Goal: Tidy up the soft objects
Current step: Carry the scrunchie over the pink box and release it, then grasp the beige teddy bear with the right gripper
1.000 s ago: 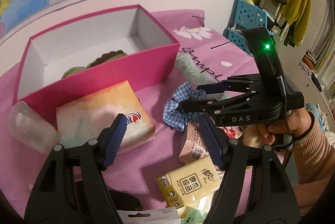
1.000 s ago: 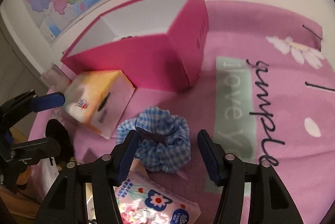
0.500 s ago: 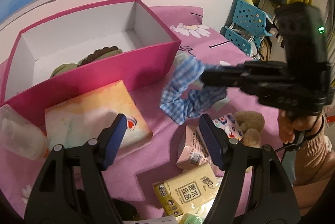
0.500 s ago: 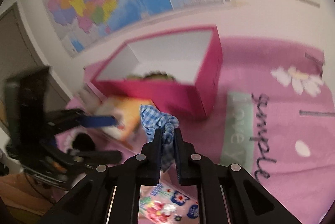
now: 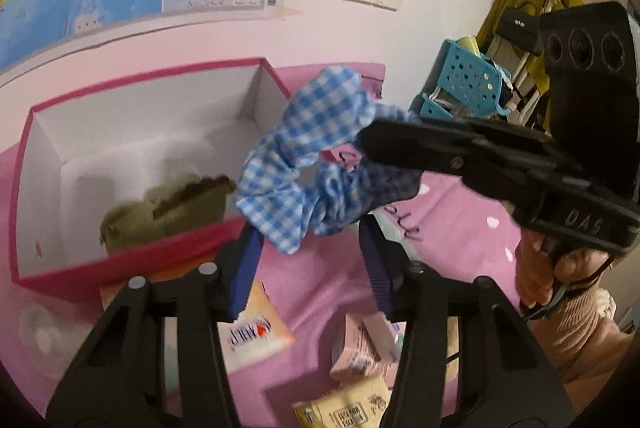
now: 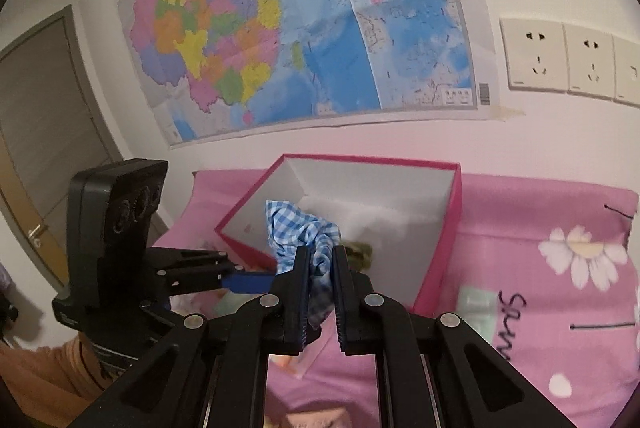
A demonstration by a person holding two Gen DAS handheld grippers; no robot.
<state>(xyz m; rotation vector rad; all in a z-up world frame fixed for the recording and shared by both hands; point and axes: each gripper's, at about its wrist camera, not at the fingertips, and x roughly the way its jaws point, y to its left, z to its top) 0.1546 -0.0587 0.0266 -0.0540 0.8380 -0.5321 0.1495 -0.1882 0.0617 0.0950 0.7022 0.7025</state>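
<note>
Scrunchie lifted and on its way to the box

My right gripper (image 6: 320,268) has gone from straddling the blue checked scrunchie (image 5: 308,164) on the pink surface (image 6: 552,308) to pinching it tight in its jaws and raising it clear; it now hangs at the near edge of the pink box (image 6: 452,228), where a green plush (image 5: 168,212) already lies. My left gripper (image 5: 308,272) holds nothing (its jaws are closing on air). I judge only the drop remains.

Blue-white gingham scrunchie (image 5: 316,156): crumpled, airborne, pinched in right tool (image 6: 320,260), above near wall of pink box (image 5: 132,260); green plush (image 5: 168,212) lying inside box.
</note>
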